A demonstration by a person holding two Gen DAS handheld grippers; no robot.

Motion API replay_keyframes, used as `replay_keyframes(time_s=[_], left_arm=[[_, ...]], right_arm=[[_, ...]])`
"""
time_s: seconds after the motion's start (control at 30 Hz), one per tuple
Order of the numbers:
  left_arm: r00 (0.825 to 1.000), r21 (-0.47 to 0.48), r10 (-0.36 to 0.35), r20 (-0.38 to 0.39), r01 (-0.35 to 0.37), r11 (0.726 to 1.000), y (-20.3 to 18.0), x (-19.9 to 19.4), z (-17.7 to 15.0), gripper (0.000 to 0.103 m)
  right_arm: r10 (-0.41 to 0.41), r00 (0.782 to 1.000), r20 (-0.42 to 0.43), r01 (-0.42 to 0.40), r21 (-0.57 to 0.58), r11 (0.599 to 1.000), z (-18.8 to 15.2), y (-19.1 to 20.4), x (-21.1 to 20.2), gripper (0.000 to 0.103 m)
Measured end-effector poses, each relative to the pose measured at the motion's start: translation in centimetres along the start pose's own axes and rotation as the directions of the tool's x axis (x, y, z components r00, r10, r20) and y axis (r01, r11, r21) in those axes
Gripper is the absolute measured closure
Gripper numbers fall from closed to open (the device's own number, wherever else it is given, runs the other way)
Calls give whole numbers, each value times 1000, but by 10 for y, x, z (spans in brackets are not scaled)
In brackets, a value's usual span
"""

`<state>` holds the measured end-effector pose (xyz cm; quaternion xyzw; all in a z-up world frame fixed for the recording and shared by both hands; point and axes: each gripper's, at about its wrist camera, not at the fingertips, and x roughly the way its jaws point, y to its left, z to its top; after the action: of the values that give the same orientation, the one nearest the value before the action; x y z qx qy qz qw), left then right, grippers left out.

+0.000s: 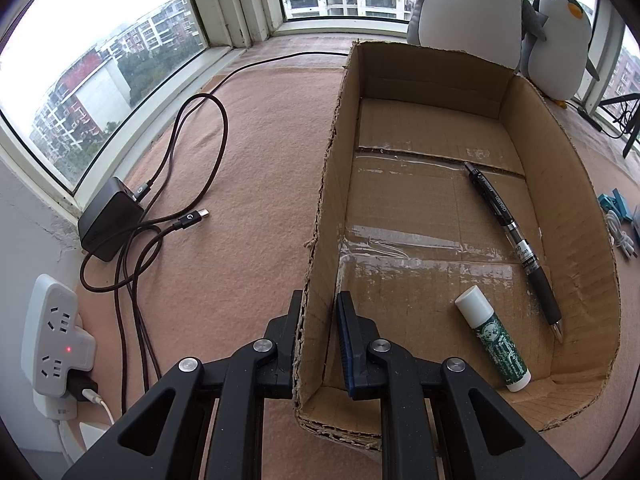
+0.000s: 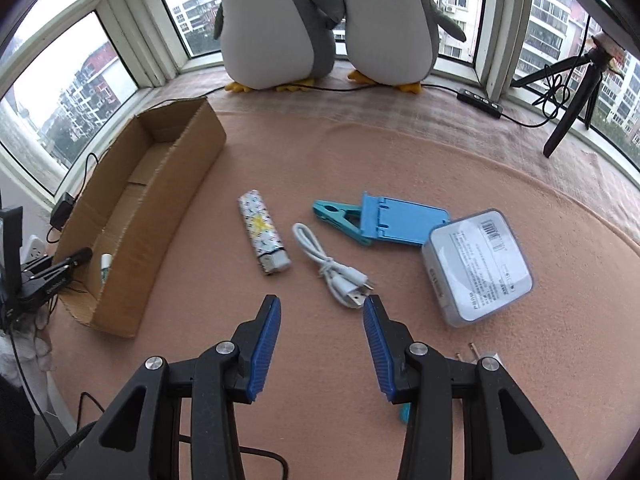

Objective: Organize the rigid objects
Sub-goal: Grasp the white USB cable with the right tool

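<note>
My left gripper [image 1: 320, 312] is shut on the near left wall of an open cardboard box [image 1: 326, 208], one finger outside and one inside. In the box lie a black pen [image 1: 514, 240] and a green glue stick [image 1: 492, 338]. My right gripper [image 2: 322, 312] stands open above the pink cloth with nothing between its fingers. Just beyond it lie a patterned lighter [image 2: 262, 236], a coiled white USB cable [image 2: 330, 266], a teal clip [image 2: 340, 216], a blue folding stand [image 2: 402, 220] and a grey square case [image 2: 478, 266]. The box [image 2: 180, 184] and the left gripper [image 2: 60, 270] show at the left of the right wrist view.
Two plush penguins [image 2: 328, 20] stand at the window. A black charger [image 1: 110, 220] with looped cables and a white power strip [image 1: 54, 344] lie left of the box. A black tripod [image 2: 572, 92] and an inline cable switch [image 2: 480, 102] are at the back right.
</note>
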<state>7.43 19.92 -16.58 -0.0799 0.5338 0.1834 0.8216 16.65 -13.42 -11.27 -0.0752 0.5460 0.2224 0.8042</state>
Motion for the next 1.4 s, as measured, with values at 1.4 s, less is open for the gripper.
replay_keyframes(time_s=[1.4], left_arm=[[1000, -9, -1, -4, 1, 1000, 2, 0, -1, 87]], right_arm=[[-31, 994, -105, 24, -62, 998, 19, -3, 47, 78]])
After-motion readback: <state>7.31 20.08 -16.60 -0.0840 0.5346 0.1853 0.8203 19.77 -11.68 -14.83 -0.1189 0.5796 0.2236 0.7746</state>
